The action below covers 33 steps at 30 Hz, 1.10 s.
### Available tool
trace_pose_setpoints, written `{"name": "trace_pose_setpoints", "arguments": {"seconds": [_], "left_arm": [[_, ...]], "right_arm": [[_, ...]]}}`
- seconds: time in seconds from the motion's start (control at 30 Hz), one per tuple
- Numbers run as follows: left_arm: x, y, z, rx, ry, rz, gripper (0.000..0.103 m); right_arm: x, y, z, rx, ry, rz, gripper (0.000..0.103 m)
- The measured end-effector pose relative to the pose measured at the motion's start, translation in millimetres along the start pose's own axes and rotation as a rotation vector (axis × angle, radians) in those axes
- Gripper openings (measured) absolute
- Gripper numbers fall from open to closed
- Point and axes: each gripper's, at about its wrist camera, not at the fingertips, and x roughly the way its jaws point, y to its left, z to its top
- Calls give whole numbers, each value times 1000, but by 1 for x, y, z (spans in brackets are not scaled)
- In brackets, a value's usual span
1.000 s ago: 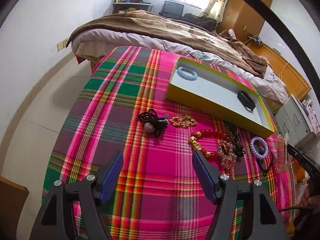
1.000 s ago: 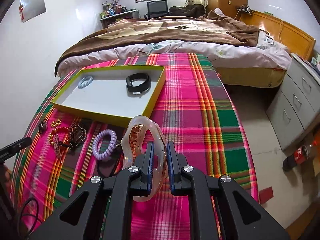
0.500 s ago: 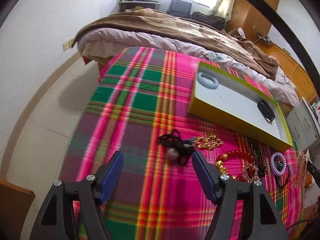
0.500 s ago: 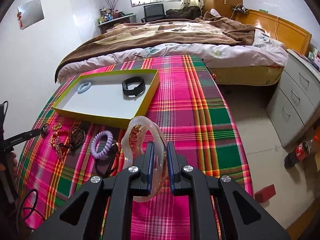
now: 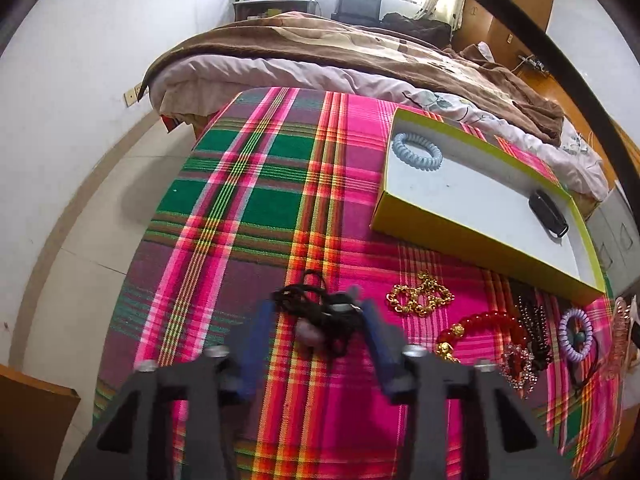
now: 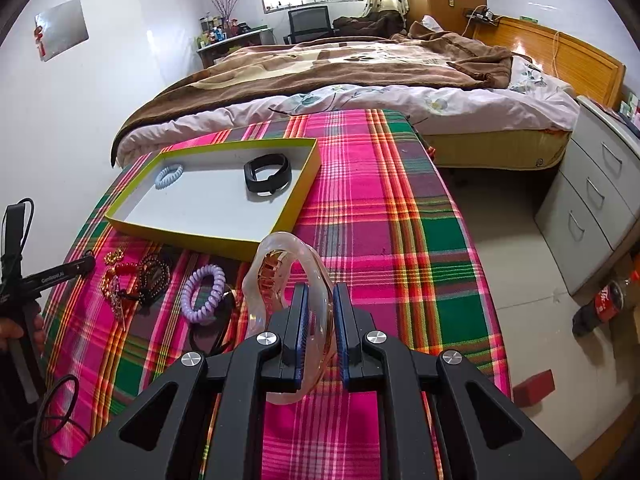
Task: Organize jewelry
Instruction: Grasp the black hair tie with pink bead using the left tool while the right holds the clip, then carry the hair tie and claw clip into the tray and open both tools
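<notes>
Now left gripper (image 5: pixel 316 320) spread around tangled black cord necklace (image 5: pixel 320 316) on plaid cloth (image 5: pixel 256 200); right gripper (image 6: pixel 320 312) pinching translucent pink claw clip (image 6: pixel 288 280).

Right gripper (image 6: pixel 319 300): closed on a clear pink hair claw (image 6: pixel 288 276), which is held above the plaid cloth (image 6: pixel 384 216).
Tray (image 6: pixel 298 206): yellow-rimmed, set on the cloth; a pale blue coil tie (image 6: pixel 168 176) and a black band (image 6: pixel 268 175) are held inside.
Cloth, near the tray: a purple coil tie (image 6: pixel 203 294), dark beads (image 6: pixel 155 276), a red bracelet (image 6: pixel 124 270), a gold chain (image 6: pixel 113 256).
Left gripper (image 6: pixel 82 266): only one dark finger is seen at the left edge.
</notes>
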Motion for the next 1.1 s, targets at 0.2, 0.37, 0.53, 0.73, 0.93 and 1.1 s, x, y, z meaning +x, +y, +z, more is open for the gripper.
{"name": "trace_pose_setpoints", "arguments": {"seconds": [0.2, 0.37, 0.53, 0.73, 0.93, 1.1], "left_arm": [[-1, 3, 0, -8, -5, -8, 29], [-11, 4, 0, -11, -25, -13, 28], [-35, 0, 10, 8, -75, -34, 28], [-60, -13, 25, 39, -131, -80, 28], [-66, -28, 44, 62, -152, -114, 28], [-62, -46, 59, 94, -156, -148, 28]], "right_arm": [[2, 1, 2, 0, 2, 3, 13], [-1, 1, 5, -1, -13, 4, 13], [-9, 6, 15, -10, -44, 10, 13], [-13, 14, 29, -14, -65, 24, 13], [-10, 23, 46, -10, -74, 46, 13], [2, 34, 64, -9, -69, 61, 13]]}}
